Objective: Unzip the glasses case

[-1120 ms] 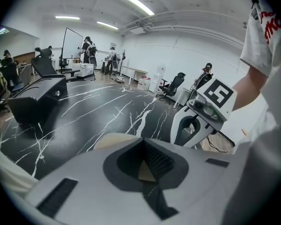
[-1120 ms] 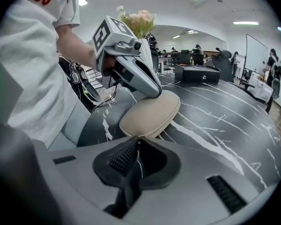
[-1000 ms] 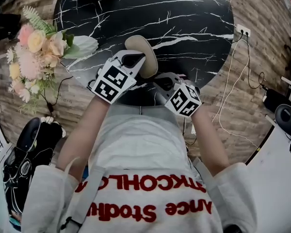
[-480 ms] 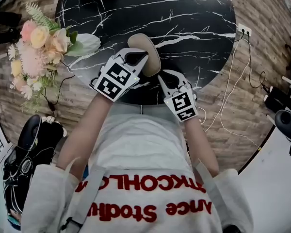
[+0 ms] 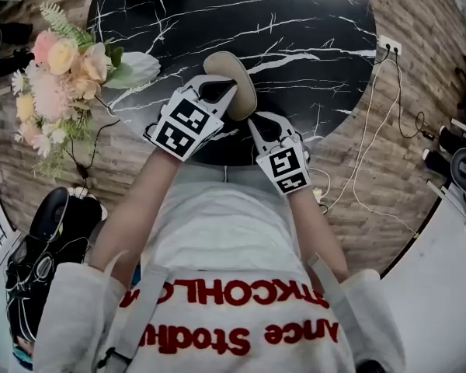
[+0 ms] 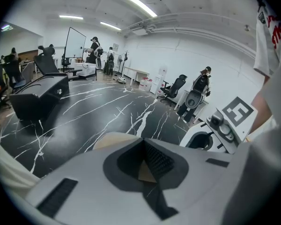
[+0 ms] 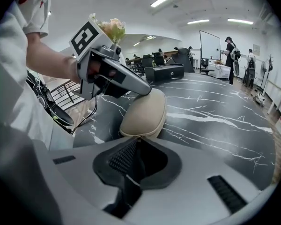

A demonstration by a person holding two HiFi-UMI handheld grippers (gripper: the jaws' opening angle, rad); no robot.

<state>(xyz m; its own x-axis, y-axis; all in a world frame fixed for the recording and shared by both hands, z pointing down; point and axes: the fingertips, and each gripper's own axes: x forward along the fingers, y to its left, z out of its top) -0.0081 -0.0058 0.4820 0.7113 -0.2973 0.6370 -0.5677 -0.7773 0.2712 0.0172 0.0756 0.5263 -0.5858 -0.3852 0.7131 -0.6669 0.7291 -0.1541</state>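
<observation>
A beige glasses case [image 5: 231, 80] lies on the black marble table [image 5: 311, 22], one end toward me. My left gripper [image 5: 220, 93] is shut on the case's left side, and beige shows between its jaws [image 6: 145, 171] in the left gripper view. My right gripper [image 5: 254, 123] sits at the case's near end. In the right gripper view its tips [image 7: 136, 142] meet the zip seam at the end of the case [image 7: 144, 112]. Its jaws have just been opening and stand a narrow slit apart. I see nothing clearly pinched between the pads.
A bouquet [image 5: 62, 68] stands at the table's left edge. A black box [image 7: 164, 72] sits at the far side. On the wooden floor lie cables and a socket strip [image 5: 388, 50] at the right and a black bag [image 5: 46, 247] at the lower left. The table's near edge is right under both grippers.
The right gripper has rolled at the wrist, its marker cube turning and shifting left toward the case's near end. The left gripper and the case have stayed put.
</observation>
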